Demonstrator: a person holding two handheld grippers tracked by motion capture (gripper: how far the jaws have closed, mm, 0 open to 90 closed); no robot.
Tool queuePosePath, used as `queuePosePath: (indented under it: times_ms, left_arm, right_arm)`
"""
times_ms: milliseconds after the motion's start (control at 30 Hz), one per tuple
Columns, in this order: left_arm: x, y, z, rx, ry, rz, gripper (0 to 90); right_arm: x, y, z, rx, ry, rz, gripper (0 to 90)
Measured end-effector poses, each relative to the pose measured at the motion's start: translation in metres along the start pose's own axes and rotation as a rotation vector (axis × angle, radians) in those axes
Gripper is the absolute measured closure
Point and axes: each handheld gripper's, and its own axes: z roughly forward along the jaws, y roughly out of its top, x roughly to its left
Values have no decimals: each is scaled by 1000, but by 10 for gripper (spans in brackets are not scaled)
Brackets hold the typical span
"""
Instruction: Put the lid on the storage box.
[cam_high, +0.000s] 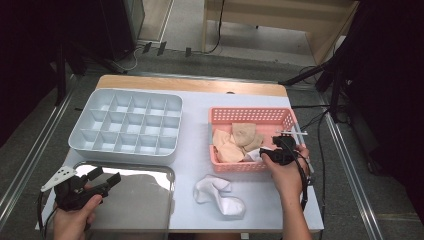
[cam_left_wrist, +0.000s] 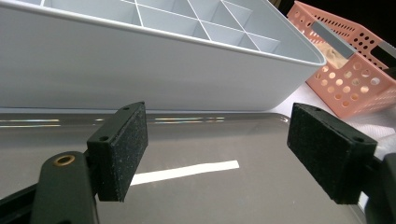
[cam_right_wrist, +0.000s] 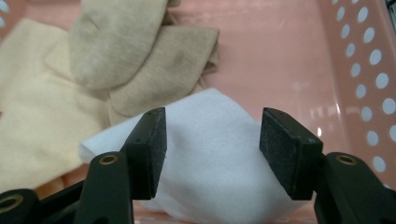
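- The right tongs (cam_high: 270, 154) reach into the pink perforated basket (cam_high: 250, 114) at the surface's 3 o'clock side, the forearm coming in from 6 o'clock, the wrist angled toward 11 o'clock.
- Their black pads (cam_right_wrist: 152, 149) stand released, apart on either side of a soft white sock (cam_right_wrist: 210, 154) lying on the basket floor; no pad presses it.
- Beige and cream socks (cam_right_wrist: 130, 60), fuzzy and folded, lie just beyond at 11 o'clock.
- The left tongs (cam_high: 100, 181) hover level over the shiny metal tray (cam_high: 145, 200) at 7 o'clock, released, with nothing between the pads.
- A grey plastic divided organizer (cam_high: 125, 125) sits at 10 o'clock; a crumpled white sock pair (cam_high: 220, 197) lies on the surface at 6 o'clock.
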Motion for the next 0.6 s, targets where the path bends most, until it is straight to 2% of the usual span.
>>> queuePosePath:
  times_ms: [100,167,300,367,400,467,533,600]
  left_arm:
    - [1,1,-1,1,-2,3,212]
    - [1,1,-2,-1,-1,4,212]
    - [0,2,-3,-6,-2,0,213]
    - [0,2,-4,-12,-1,-1,214]
    - [1,3,-4,-13,-1,2,215]
    - [1,4,-5,-18,0,-2,216]
    - [2,4,-6,-18,2,-2,216]
    - [2,4,-6,-17,2,-2,217]
  right_arm:
    - [4,2,3,45,-44,-38,410]
    - [4,5,4,80,-45,-17,409]
    - [3,9,6,157,-50,-27,440]
    - [0,12,7,187,-55,-27,574]
    - [-3,12,6,192,-55,-9,662]
    - [-9,11,5,175,-56,3,824]
    - [-13,9,4,141,-42,-2,895]
    - [-16,7,1,97,-1,17,900]
